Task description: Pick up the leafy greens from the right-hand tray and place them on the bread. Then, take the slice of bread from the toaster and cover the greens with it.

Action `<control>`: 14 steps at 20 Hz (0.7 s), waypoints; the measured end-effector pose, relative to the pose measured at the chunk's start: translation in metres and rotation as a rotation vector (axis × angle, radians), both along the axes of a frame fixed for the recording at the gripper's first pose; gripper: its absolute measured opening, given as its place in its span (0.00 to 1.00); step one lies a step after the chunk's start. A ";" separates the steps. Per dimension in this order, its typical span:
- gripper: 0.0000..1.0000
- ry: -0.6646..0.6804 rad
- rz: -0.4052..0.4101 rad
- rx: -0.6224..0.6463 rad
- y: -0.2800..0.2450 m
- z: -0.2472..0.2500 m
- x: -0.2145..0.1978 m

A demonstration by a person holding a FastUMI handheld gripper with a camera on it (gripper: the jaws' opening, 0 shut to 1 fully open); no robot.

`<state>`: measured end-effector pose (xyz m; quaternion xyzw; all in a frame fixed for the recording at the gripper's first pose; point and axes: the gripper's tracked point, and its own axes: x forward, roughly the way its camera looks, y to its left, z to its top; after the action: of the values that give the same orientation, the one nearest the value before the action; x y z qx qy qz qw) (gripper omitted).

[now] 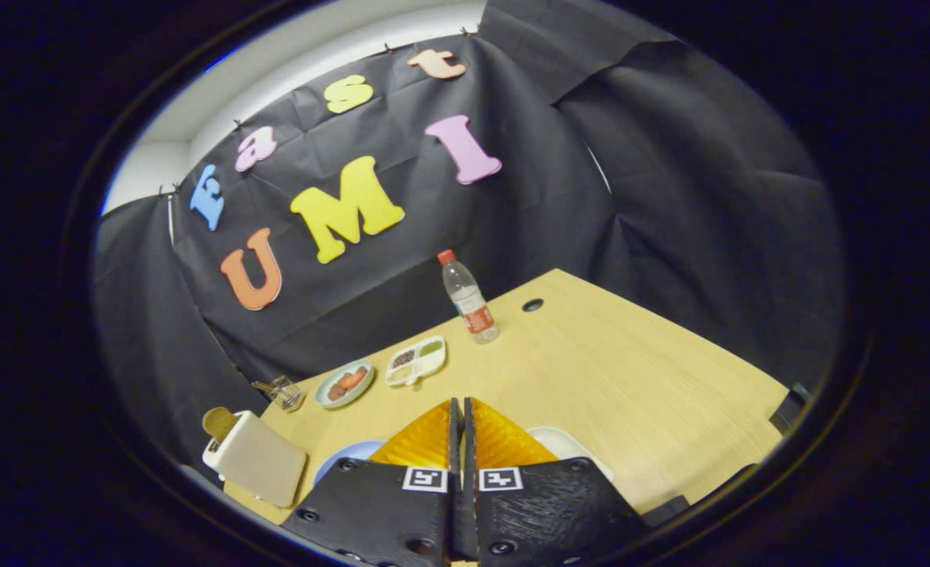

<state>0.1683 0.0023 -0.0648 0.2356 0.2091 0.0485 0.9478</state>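
My gripper [461,403] is shut, its two fingers pressed together with nothing between them, held above the wooden table [590,370]. A cream toaster [256,461] stands to the left of the fingers with a brown slice of bread [219,423] sticking out of its top. A blue plate [346,457] peeks out just left of the fingers. A white tray [567,449] peeks out just right of them. The fingers hide what lies on both.
Beyond the fingers lie a small green dish [344,383] with reddish food, a white divided dish [416,360] and a small clear glass item [283,391]. A plastic bottle [468,298] with a red cap stands farther back, near a cable hole [533,304].
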 end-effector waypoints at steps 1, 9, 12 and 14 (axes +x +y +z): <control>0.00 -0.020 0.015 0.003 0.014 0.010 -0.002; 0.00 -0.072 0.124 0.019 0.141 0.027 0.002; 0.00 -0.065 0.144 0.041 0.187 0.016 0.002; 0.00 -0.052 0.163 0.054 0.215 0.005 0.002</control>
<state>0.1700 0.2176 -0.0602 0.2420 0.2018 0.1373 0.9391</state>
